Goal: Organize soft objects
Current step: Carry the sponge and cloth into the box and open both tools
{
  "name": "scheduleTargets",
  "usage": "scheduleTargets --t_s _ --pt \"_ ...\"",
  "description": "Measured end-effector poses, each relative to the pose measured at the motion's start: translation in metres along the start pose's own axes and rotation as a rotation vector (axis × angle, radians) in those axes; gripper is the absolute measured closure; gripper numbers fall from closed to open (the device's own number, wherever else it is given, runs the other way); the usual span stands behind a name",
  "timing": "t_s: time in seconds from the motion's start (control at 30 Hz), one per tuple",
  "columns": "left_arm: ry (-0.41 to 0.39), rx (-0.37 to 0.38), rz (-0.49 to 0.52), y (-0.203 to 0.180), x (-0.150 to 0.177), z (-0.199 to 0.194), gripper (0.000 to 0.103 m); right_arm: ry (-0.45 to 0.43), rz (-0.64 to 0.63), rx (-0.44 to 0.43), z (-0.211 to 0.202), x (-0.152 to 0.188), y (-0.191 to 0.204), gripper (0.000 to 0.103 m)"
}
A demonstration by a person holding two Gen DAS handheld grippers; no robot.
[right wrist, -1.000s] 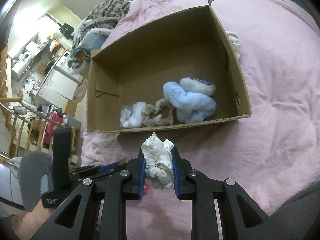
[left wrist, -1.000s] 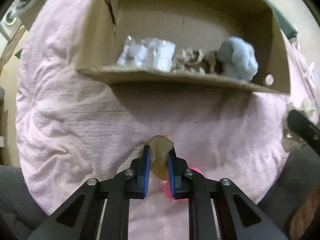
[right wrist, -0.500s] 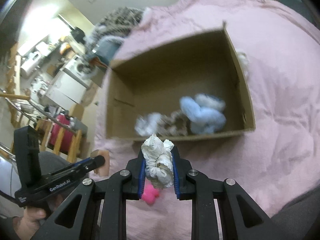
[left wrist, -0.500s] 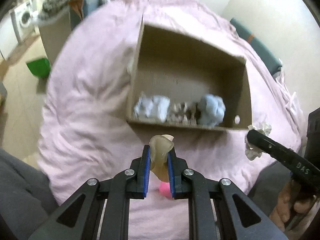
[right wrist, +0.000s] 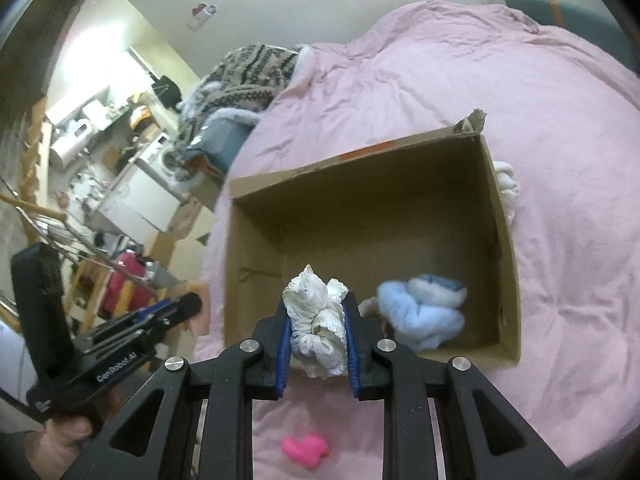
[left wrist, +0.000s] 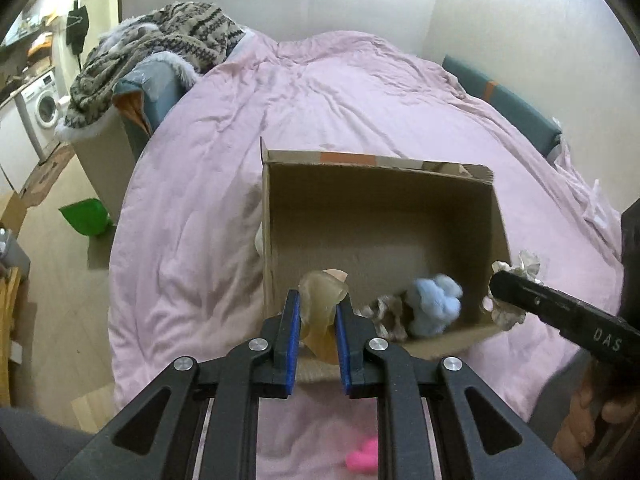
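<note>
My left gripper [left wrist: 316,320] is shut on a soft tan object [left wrist: 322,304], held above the near left corner of an open cardboard box [left wrist: 276,216]. My right gripper [right wrist: 316,320] is shut on a crumpled white cloth [right wrist: 318,320], held above the box's near wall [right wrist: 472,358]. Inside the box lie a light blue fluffy piece [right wrist: 424,316], also in the left wrist view [left wrist: 434,304], and a beige scrunchie [left wrist: 386,314]. A pink soft toy [right wrist: 306,449] lies on the pink duvet below the grippers, also in the left wrist view [left wrist: 362,458].
The box sits on a pink duvet [left wrist: 340,92]. A white cloth [right wrist: 507,188] lies outside the box's right wall. A patterned blanket on a basket [left wrist: 160,48] stands at the bed's left. Floor, a green bin [left wrist: 84,220] and a washing machine [left wrist: 44,106] lie left.
Both grippers have risen and pulled back from the box while holding their objects. The box now appears lower and smaller, seen from above.
</note>
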State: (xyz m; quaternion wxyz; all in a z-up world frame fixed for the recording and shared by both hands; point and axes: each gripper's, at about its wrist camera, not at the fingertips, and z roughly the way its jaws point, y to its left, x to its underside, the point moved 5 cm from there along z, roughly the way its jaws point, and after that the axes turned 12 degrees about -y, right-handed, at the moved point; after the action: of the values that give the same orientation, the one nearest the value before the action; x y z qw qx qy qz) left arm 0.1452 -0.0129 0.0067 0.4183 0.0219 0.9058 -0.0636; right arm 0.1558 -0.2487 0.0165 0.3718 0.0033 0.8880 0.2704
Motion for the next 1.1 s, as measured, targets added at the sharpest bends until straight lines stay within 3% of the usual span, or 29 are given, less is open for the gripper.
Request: scheduleTargets --t_s 0.23,0.4,0.63,0.77,0.87,0.97,1.07,1.1 --pt "0.016 -0.010 -0.013 -0.005 0.007 0.038 0.088 0.051 0.007 0.042 0.037 0.006 -0.011 0.079" --pt "0.046 0.025 -0.029 -0.008 0.021 0.051 0.088 0.103 0.004 0.076 0.054 0.023 -0.019 0.079" --pt "0.049 -0.003 -0.031 -0.005 0.027 0.059 0.087 0.143 -0.006 0.091 0.063 0.034 -0.021 0.079" --pt "0.032 -0.065 0.010 -0.004 0.026 0.060 0.085 0.164 -0.021 0.103 0.067 0.039 -0.022 0.079" --pt "0.061 -0.055 -0.006 -0.002 0.031 0.064 0.084 0.171 -0.020 0.110 0.068 0.041 -0.023 0.078" --pt "0.073 -0.054 0.007 -0.004 0.035 0.066 0.081 0.172 -0.003 0.103 0.068 0.041 -0.025 0.078" --pt "0.062 -0.062 0.003 -0.002 0.034 0.063 0.066 0.170 0.004 0.103 0.068 0.041 -0.026 0.077" --pt "0.055 -0.067 -0.001 -0.001 0.033 0.062 0.066 0.172 0.006 0.100 0.069 0.041 -0.025 0.077"
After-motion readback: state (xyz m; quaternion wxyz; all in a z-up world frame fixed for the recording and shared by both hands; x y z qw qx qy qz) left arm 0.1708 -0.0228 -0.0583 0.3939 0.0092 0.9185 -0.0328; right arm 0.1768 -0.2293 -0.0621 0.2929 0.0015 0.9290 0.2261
